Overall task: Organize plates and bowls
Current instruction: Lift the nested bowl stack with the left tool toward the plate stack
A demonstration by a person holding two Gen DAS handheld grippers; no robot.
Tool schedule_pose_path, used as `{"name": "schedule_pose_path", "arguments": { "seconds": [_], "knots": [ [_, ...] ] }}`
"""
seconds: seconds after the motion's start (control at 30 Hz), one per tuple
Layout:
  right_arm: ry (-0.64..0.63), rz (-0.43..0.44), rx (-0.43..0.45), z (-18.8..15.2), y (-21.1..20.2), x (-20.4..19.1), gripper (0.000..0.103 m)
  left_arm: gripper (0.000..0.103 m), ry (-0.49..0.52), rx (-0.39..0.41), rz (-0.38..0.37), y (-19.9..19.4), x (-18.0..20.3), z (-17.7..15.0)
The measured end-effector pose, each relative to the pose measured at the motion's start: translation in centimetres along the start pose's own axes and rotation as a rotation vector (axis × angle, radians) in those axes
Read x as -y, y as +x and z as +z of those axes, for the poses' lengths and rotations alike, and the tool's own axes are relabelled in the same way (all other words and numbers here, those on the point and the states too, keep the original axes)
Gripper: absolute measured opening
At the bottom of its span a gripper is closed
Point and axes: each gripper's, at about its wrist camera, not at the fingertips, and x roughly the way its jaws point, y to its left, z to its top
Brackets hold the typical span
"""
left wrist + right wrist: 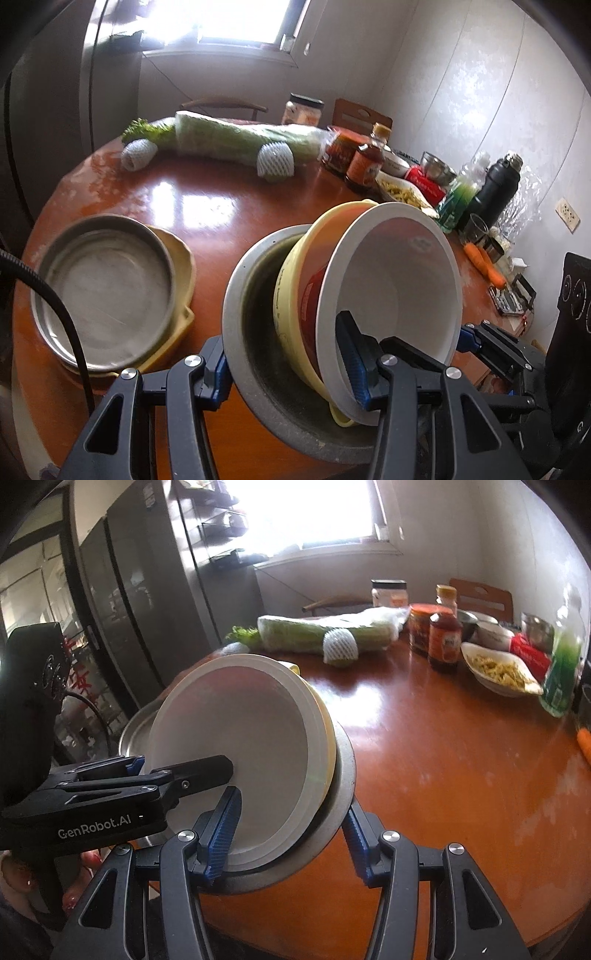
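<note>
A nested stack of bowls hangs tilted over the near edge of the round brown table (pixel 207 214). It is made of a white bowl (pixel 399 280) inside a red one, a yellow bowl (pixel 291 295) and a grey metal bowl (pixel 255 295). My left gripper (pixel 286 371) is shut on the stack's near rim, one pad outside the metal bowl and one inside the white bowl. My right gripper (pixel 289 840) is shut on the opposite side of the same stack, with the white bowl (pixel 236 731) between its pads. A metal pan (pixel 107 280) rests on a yellow plate (pixel 184 266) at the left.
At the back of the table lie a wrapped cabbage (pixel 240 142), sauce bottles (pixel 365 162), a dish of food (pixel 402 192), a black flask (pixel 495 192) and carrots (pixel 484 262). A dark fridge (pixel 140 609) stands left of the table. A hand (pixel 22 882) holds the left gripper.
</note>
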Motion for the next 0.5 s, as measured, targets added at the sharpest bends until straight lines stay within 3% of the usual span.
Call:
{"name": "schedule_pose_path", "arguments": {
  "seconds": [0.5],
  "knots": [
    [-0.120,0.059,0.021,4.1,2.9,-6.5,0.056,0.050,-0.064,0.099,0.085,-4.5,-6.8,1.5]
  ]
}}
